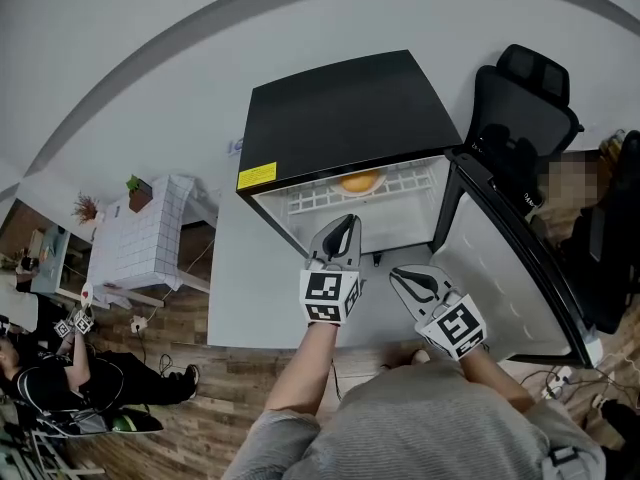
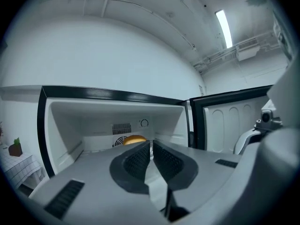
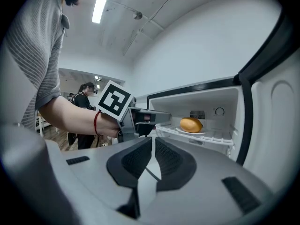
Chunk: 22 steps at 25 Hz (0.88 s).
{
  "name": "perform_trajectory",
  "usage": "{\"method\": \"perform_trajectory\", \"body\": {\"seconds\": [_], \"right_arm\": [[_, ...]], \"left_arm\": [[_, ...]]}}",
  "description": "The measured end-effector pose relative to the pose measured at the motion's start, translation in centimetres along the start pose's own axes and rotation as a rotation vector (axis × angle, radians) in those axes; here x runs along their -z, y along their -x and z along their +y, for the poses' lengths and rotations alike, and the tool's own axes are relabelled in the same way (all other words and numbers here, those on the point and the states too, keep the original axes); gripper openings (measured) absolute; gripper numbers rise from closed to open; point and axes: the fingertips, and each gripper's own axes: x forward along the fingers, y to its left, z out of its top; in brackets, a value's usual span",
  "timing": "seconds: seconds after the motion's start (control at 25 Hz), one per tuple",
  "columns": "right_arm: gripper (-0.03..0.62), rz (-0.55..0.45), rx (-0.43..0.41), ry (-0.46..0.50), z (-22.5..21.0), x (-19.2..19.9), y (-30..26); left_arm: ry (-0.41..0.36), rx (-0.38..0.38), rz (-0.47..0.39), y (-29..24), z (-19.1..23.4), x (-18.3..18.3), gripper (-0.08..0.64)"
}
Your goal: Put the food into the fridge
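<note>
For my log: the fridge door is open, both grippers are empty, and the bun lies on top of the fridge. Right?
No: the bun lies inside the fridge, on its shelf; the right gripper view shows it. The door is open; left gripper and right gripper are empty.

A golden bun [image 3: 191, 124] lies on the open fridge's [image 1: 345, 113] white shelf [image 1: 315, 198].

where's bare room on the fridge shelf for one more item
Bare wire shelf on both sides of the roll: between it and the left wall, and between it and the door side. The middle is taken, and the left hand-held gripper sits in front of it.
</note>
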Motion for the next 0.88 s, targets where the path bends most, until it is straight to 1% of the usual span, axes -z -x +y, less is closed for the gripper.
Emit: {"method": "perform_trajectory", "body": {"seconds": [0.16,0.44,0.68,0.88], "right_arm": [[0.014,0.007,0.011,-0.002,-0.2,-0.3,0.0],[0.014,-0.012,-0.001,-0.008,0.2,0.3,0.1],[0.014,0.011,0.023,-0.008,-0.2,-0.5,0.3],[0.014,-0.038,0.006,-0.008,0.1,-0.7,0.3]], "left_arm": [[-0.008,0.019,-0.003,0.7,-0.4,-0.1,0.014],[-0.021,0.066,-0.022,3.4,-2.7,0.2,0.012],[0.034,0.113,-0.04,6.4,-5.1,0.7,0.012],[0.045,0.121,-0.068,8.5,-6.3,0.2,0.012]]}}
